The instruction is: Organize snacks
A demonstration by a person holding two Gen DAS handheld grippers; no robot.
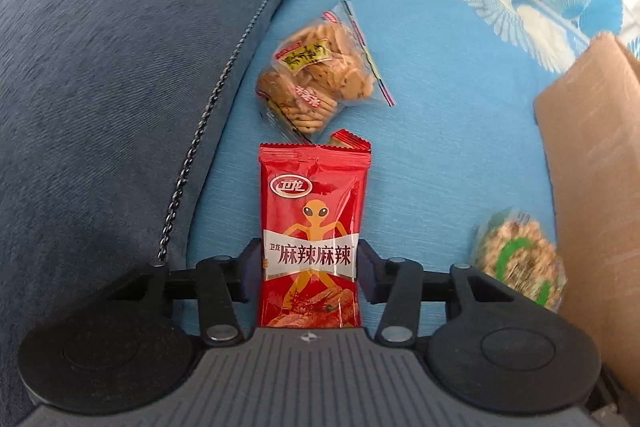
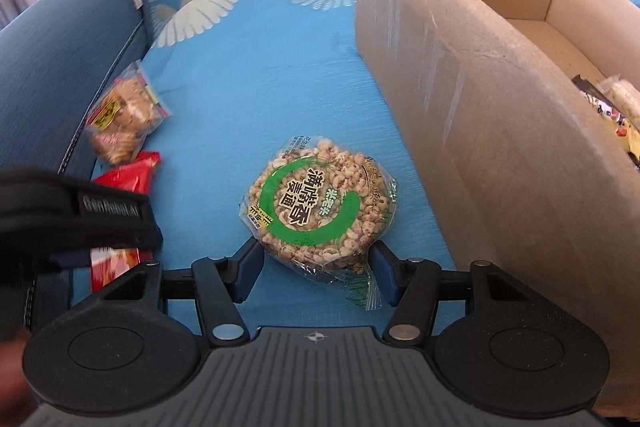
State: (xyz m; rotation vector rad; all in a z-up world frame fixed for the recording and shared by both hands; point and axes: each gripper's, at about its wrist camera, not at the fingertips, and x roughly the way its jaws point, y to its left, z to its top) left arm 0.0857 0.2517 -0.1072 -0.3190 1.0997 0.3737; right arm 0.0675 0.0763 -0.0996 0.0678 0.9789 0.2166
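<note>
Right wrist view takes in one blue cushion cover [image 2: 288, 67] printed with white and blue fans along its far edge, and everything lies on it. One dark blue sofa armrest [image 2: 60, 67] rises along its left edge. One open cardboard box [image 2: 480, 99] stands along its right edge, its near wall tall and bare; inside, at the right, show parts of at least two packets [image 2: 612, 107], too cropped to count surely.

Three snack packets lie loose on the cover. One round puffed-grain cake [image 2: 320, 199] in clear wrap with a green ring sits in the middle, near the box wall. One clear bag of biscuits [image 1: 316, 75] lies against the armrest at the left edge. One red spicy-strip packet [image 1: 314, 239] lies just nearer than the biscuits, lengthwise along the armrest.

Two grippers are present. The right gripper [image 2: 316, 267] has its blue pads at either side of the cake's near rim, the right pad on the crinkled wrap; whether they press the cake I cannot tell. The left gripper [image 1: 308, 271] straddles the red packet, both pads against its sides at the white band, clamped on it.
</note>
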